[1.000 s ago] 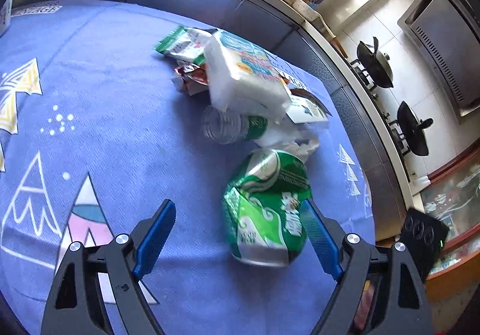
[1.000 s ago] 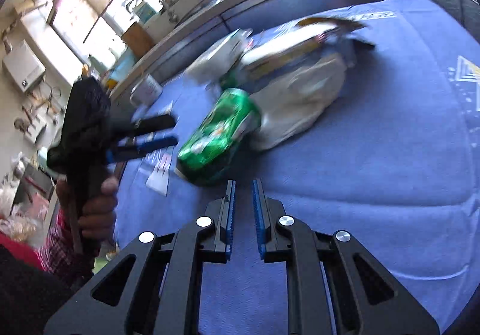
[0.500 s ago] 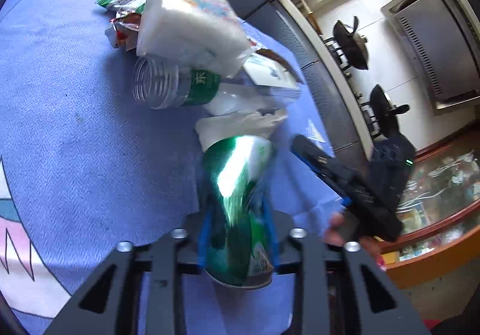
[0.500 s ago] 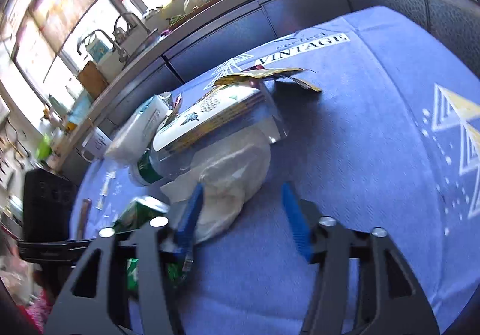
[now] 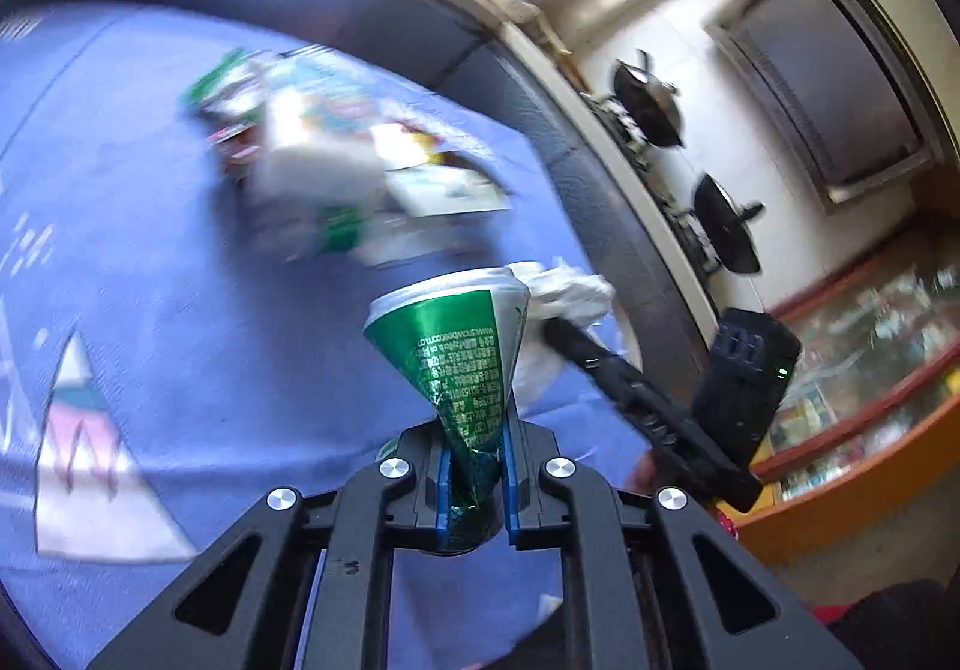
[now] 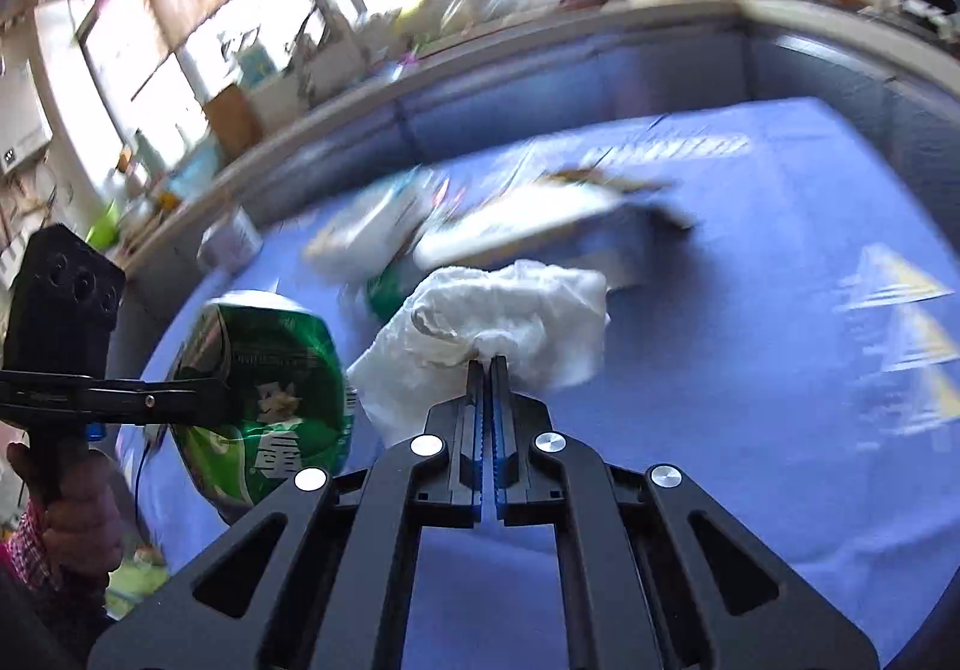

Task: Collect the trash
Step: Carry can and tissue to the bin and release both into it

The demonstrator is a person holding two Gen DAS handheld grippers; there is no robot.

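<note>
My left gripper (image 5: 474, 466) is shut on a crushed green can (image 5: 456, 352) and holds it above the blue tablecloth (image 5: 180, 310). The can also shows in the right wrist view (image 6: 264, 388), at the left, pinched in the left gripper. My right gripper (image 6: 487, 370) is shut on a crumpled white tissue (image 6: 510, 310), lifted off the cloth. The tissue also shows in the left wrist view (image 5: 564, 292), just right of the can.
A blurred pile of trash lies further back: a white packet (image 5: 312, 160), a clear bottle with a green label (image 5: 336, 232), a flat box (image 6: 528, 226) and wrappers. A counter (image 5: 540, 46) with pans runs behind the table.
The left gripper has closed on the can, crushed it and lifted it. The right gripper opened, then shut on the tissue and raised it. Both views are motion-blurred.
</note>
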